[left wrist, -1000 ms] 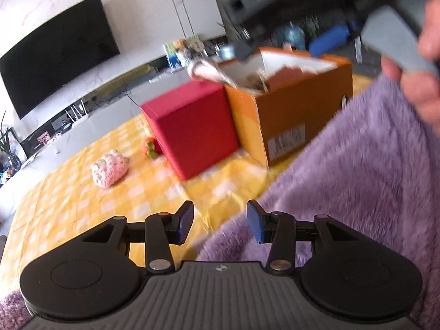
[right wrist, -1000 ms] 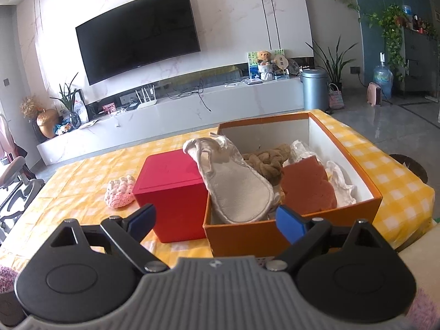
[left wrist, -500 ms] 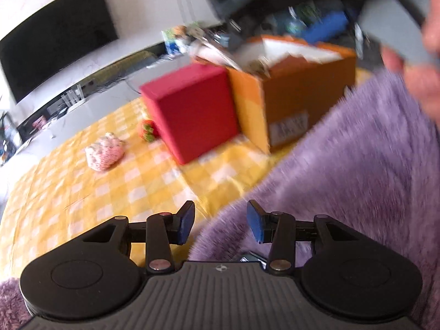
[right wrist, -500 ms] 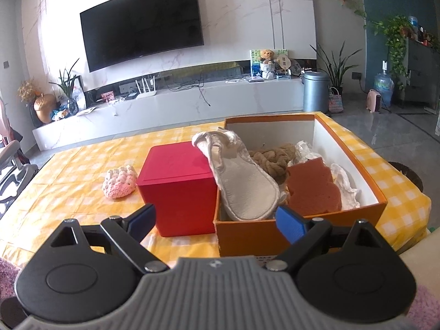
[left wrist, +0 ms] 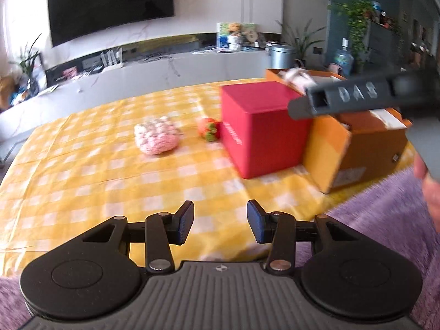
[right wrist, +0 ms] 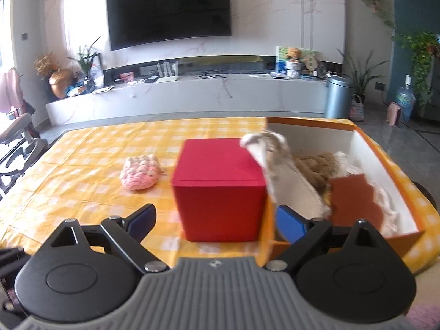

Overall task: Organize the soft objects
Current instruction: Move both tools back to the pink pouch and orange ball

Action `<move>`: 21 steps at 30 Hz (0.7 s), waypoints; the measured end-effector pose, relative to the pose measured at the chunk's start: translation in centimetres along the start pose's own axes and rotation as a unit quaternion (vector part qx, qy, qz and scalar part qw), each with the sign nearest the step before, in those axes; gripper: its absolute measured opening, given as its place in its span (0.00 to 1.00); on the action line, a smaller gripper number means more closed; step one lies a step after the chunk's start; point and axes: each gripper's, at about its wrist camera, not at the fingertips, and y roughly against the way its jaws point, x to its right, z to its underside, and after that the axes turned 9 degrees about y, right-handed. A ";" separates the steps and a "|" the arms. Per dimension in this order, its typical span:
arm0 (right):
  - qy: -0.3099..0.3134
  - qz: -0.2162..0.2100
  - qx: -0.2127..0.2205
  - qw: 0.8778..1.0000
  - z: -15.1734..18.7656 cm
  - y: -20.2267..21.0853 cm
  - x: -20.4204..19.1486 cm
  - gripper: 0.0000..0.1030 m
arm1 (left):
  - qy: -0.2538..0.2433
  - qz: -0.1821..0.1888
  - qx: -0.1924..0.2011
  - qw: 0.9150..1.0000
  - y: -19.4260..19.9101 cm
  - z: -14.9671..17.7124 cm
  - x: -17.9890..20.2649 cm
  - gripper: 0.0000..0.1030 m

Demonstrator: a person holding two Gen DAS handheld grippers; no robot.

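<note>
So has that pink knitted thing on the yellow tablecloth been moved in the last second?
No. The pink knitted pouch lies in the same spot left of the red box, with the same gap of tablecloth between them. Only the cameras shifted.

home living room | wall tv [right wrist: 168, 8] | houseplants [right wrist: 418, 55] | checked tablecloth [left wrist: 82, 181]

Blurred digits, roughly "048", mark the other hand-held gripper [left wrist: 357, 93].

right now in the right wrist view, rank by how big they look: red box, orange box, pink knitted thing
1. orange box, though the view cuts off its near corner
2. red box
3. pink knitted thing, clearly smallest, although it sits a little farther from the camera
</note>
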 end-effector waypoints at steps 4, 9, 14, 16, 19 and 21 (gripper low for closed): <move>0.016 -0.030 -0.003 0.999 -0.9 -1.6 -1.8 0.88 | 0.015 -0.016 0.009 1.000 -0.1 -1.9 -2.5 0.51; 0.035 -0.070 -0.017 0.997 -1.6 -3.7 -4.1 0.83 | 0.003 -0.039 0.019 0.999 -0.8 -4.0 -5.1 0.57; 0.056 -0.102 -0.035 0.993 -2.0 -6.1 -6.1 0.72 | -0.004 -0.050 0.016 0.999 -2.3 -5.5 -7.2 0.57; 0.065 -0.109 -0.039 0.991 -2.2 -7.0 -6.7 0.69 | -0.004 -0.047 0.015 0.999 -3.0 -6.0 -8.1 0.57; 0.079 -0.110 -0.046 0.990 -2.5 -8.5 -7.8 0.65 | 0.001 -0.032 0.014 0.999 -4.1 -6.8 -9.2 0.57; 0.091 -0.106 -0.051 0.989 -2.8 -9.5 -8.3 0.62 | -0.001 -0.019 0.015 1.000 -4.9 -7.2 -9.8 0.57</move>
